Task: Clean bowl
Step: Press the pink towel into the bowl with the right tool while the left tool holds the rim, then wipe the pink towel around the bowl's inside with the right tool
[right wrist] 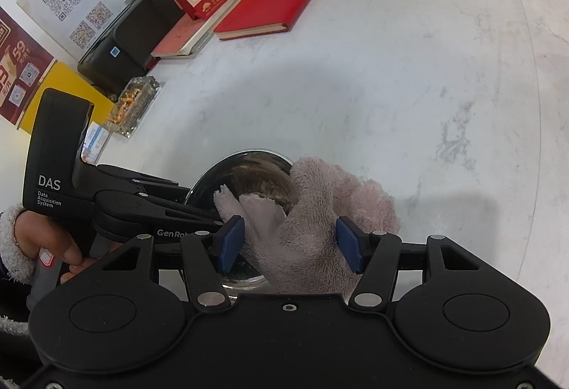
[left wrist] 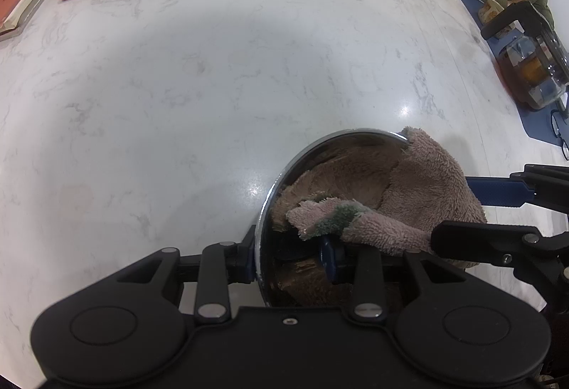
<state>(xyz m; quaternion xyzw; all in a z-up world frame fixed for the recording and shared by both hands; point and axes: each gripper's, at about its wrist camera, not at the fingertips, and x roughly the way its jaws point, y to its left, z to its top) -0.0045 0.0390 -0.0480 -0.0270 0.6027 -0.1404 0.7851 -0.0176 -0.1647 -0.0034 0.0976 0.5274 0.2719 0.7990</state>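
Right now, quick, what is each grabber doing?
Left gripper: closed on the rim of the steel bowl, one finger outside, one inside.
Right gripper: closed on the pink towel, which hangs into the bowl.

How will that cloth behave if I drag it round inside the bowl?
Probably floppy: the cloth droops over the bowl rim in soft folds. Its fluffy pile likely grips rather than slides. The bowl looks like thin shiny metal, so it might skid or tip unless the left gripper holds its rim.
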